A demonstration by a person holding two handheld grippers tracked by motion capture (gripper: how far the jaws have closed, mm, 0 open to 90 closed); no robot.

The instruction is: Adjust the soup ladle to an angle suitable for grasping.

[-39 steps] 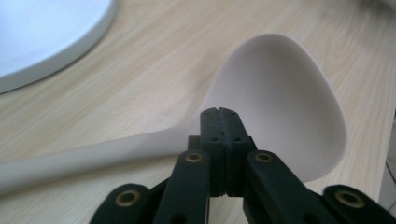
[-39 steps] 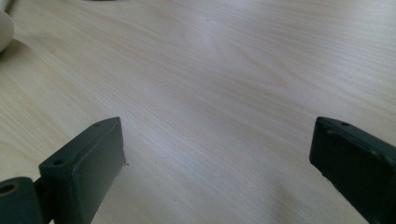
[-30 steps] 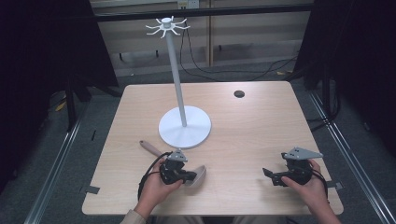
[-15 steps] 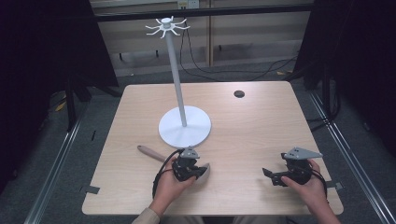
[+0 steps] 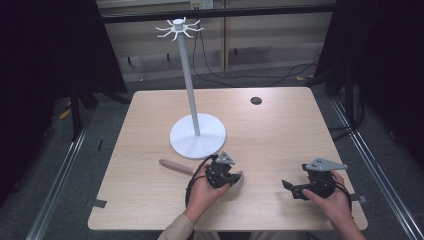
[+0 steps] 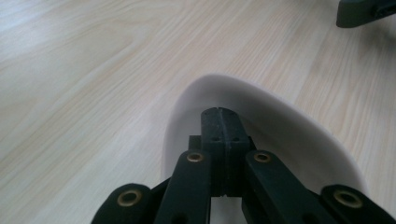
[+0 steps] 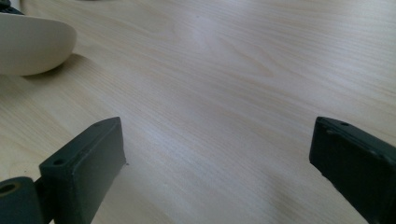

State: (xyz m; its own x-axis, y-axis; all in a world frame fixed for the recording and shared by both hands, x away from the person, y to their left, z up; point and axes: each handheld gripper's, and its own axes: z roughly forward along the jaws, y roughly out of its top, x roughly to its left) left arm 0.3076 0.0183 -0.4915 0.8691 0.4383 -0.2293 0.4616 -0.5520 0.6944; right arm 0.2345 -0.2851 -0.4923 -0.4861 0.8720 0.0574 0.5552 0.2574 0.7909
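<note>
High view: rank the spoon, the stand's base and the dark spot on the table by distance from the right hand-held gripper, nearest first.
From the right hand-held gripper:
1. Spoon, to its left, at the near edge.
2. White stand base, farther left, mid-table.
3. Dark spot, at the far edge.

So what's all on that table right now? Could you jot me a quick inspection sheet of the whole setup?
Surface: pale wooden table, with a small dark round spot near the far edge.
Job's things: white stand with a round base, tall pole and hooked arms on top; a spoon-like utensil with a wooden handle and a pale bowl.
Clutter: nothing seen.
Grippers: left tongs pressed together over the utensil's pale bowl; right tongs wide apart, holding nothing, low over bare wood.
Cables: black cable looping from the left tongs; more black cables on the floor beyond the table.
Surroundings: dark curtains at both sides, grey floor, metal rails alongside the table.
</note>
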